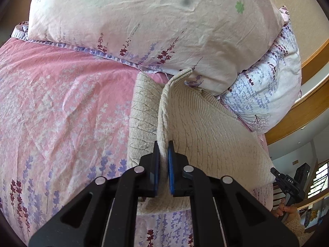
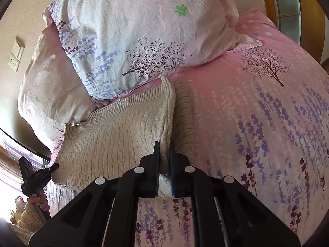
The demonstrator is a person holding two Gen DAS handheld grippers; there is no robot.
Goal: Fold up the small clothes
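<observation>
A cream cable-knit sweater [image 1: 205, 127] lies on the pink floral bed [image 1: 61, 103], its far end touching the pillows. My left gripper [image 1: 163, 150] is shut on a raised edge of the sweater and lifts it into a fold. In the right wrist view the same sweater [image 2: 115, 131] spreads to the left. My right gripper [image 2: 164, 150] is shut on another raised edge of it. Each gripper shows in the other's view, held by a hand: the right gripper [image 1: 287, 183] at the far right, the left gripper [image 2: 37, 179] at the far left.
Two large pale floral pillows [image 1: 133, 20] [image 1: 267, 88] are stacked at the head of the bed, just beyond the sweater. A wooden bed frame [image 1: 298, 113] curves along the right. A wall with a switch plate [image 2: 16, 53] is at the left.
</observation>
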